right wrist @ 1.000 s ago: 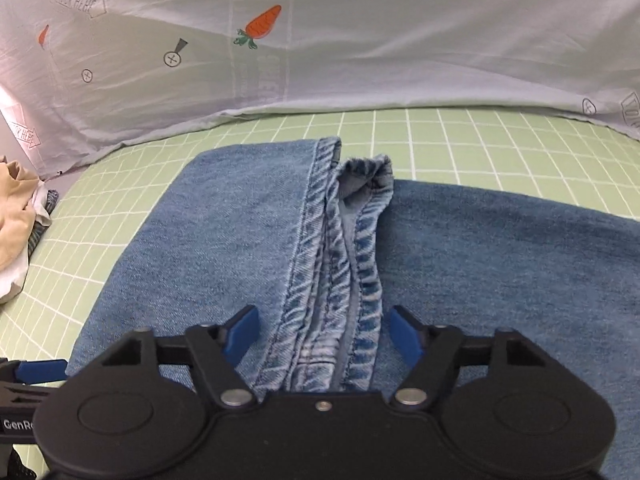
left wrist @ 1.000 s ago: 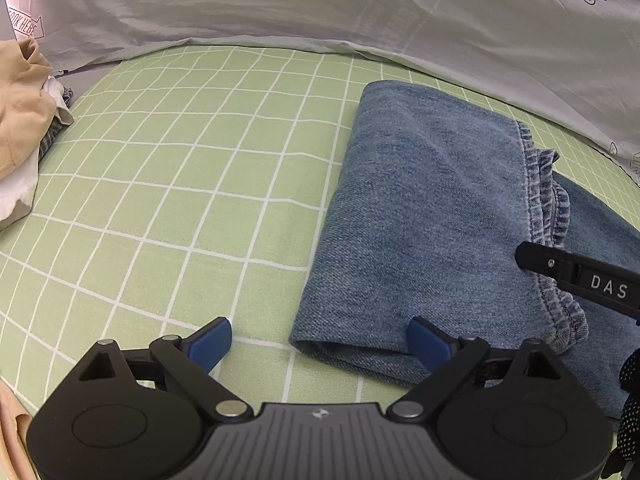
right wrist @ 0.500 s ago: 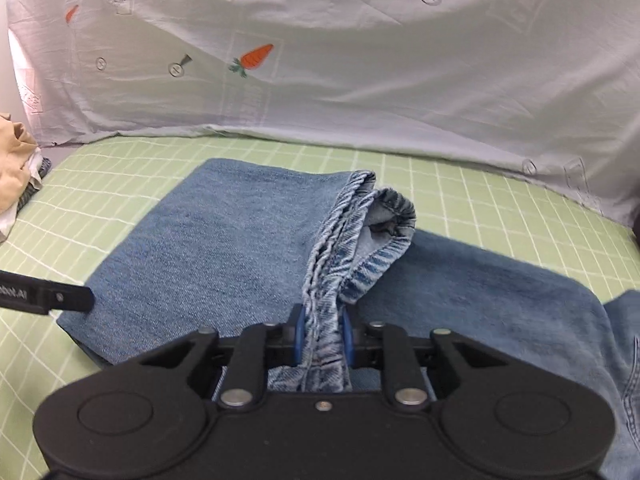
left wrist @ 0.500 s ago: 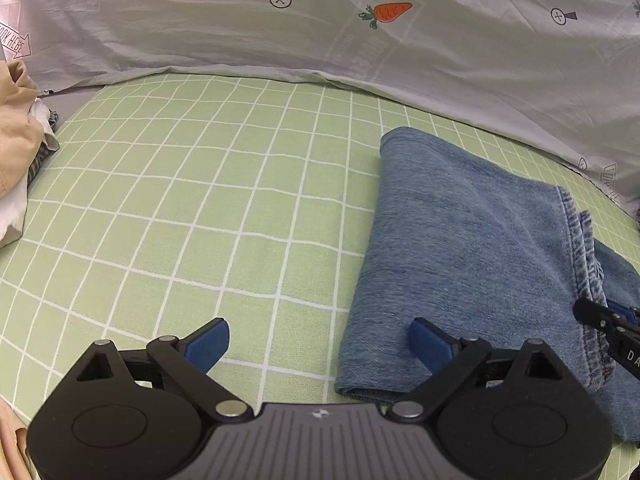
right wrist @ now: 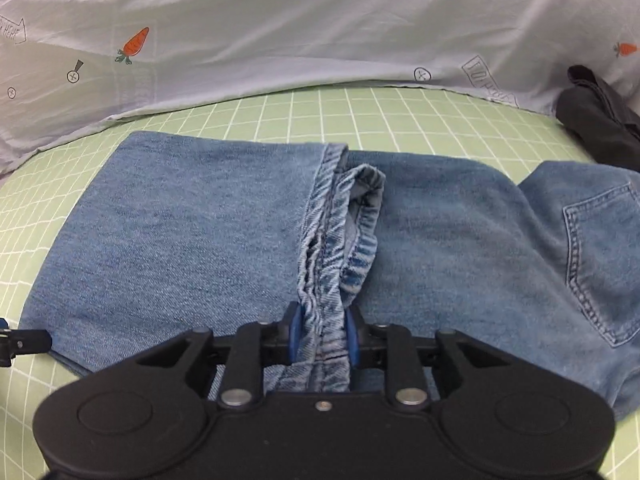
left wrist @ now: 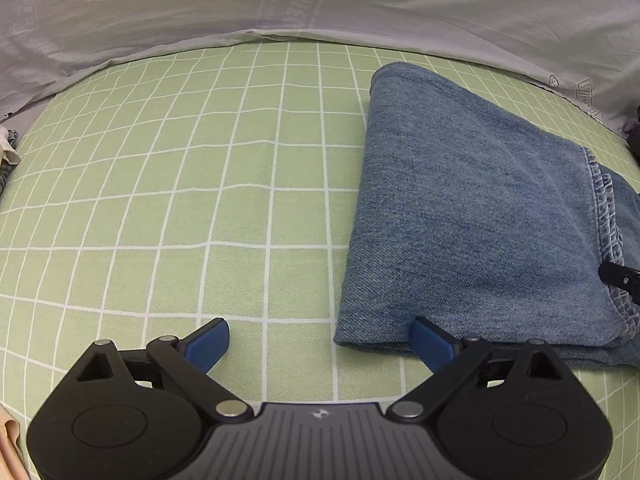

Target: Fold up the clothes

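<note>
Right gripper (right wrist: pixel 322 338) pinches the stacked hems (right wrist: pixel 332 256) of the jeans (right wrist: pixel 192 240) lying on the green checked sheet (left wrist: pixel 180 200); left gripper (left wrist: pixel 320 344), spread at the near-left fold, should anchor it during the carry.

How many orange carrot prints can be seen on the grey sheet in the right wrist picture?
2: one carrot on the grey sheet at upper left, another carrot near the right edge. Folds may hide more.

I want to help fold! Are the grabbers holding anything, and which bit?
The right gripper pinches the jeans by their bunched leg hems. The left gripper is open and holds nothing.
</note>
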The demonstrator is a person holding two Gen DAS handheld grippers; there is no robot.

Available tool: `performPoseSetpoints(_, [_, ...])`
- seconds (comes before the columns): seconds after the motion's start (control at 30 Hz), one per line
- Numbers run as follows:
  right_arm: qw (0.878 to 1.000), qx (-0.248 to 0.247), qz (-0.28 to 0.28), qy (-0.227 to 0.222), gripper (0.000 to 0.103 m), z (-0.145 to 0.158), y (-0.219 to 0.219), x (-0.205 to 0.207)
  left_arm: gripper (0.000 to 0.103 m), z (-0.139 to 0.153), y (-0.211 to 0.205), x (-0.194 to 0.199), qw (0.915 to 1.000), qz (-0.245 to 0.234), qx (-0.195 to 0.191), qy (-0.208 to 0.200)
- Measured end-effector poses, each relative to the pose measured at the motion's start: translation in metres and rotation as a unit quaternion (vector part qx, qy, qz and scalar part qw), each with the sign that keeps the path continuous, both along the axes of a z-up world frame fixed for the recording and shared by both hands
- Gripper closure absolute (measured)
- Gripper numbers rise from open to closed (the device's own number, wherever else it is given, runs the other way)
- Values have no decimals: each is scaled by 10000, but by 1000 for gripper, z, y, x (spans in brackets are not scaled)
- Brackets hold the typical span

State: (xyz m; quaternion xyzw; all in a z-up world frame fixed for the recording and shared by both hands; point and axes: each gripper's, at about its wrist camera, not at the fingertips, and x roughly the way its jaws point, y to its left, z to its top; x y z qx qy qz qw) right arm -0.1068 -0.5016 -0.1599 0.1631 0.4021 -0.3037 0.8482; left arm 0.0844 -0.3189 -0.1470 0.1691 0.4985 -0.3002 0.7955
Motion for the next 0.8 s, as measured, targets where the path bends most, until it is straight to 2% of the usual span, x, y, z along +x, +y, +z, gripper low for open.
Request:
performPoseSetpoints(0.03, [9999,-114,6,42,68,3,1,-1,6,3,-1,-1,10000,-34,26,-55])
performPoseSetpoints(0.1, [9994,-339,-14,75,49,10,2,-5,6,8,-3,-4,9999,-77,47,-136])
performPoseSetpoints(0.13, [9990,-444,-74,14,45,14,0,-11,6,11,-4,-6,9998,-90,41,-157])
performPoseSetpoints(0.2, [9979,-559,-309,-47,21,19,-8,-27,6,17,-8,-12,9997,-131,35,-209])
performPoseSetpoints(0.33, [9924,-668,-1019,-160,13,23,-36,-70,6,25,-21,-31,9992,-263,3,-303])
performPoseSetpoints(0.4, [9875,-735,-1385,-165,2,24,-50,-96,6,27,-30,-39,9988,-357,-22,-335])
performPoseSetpoints(0.53, [9732,-824,-2146,-42,1,17,-79,-150,6,28,-52,-55,9975,-549,-16,-436])
performPoseSetpoints(0.7, [9529,-619,-2969,-36,0,2,-111,-210,6,20,-81,-65,9971,-669,-18,-375])
performPoseSetpoints(0.8, [9437,-467,-3270,-183,0,-4,-129,-235,6,9,-101,-72,9961,-811,81,-348])
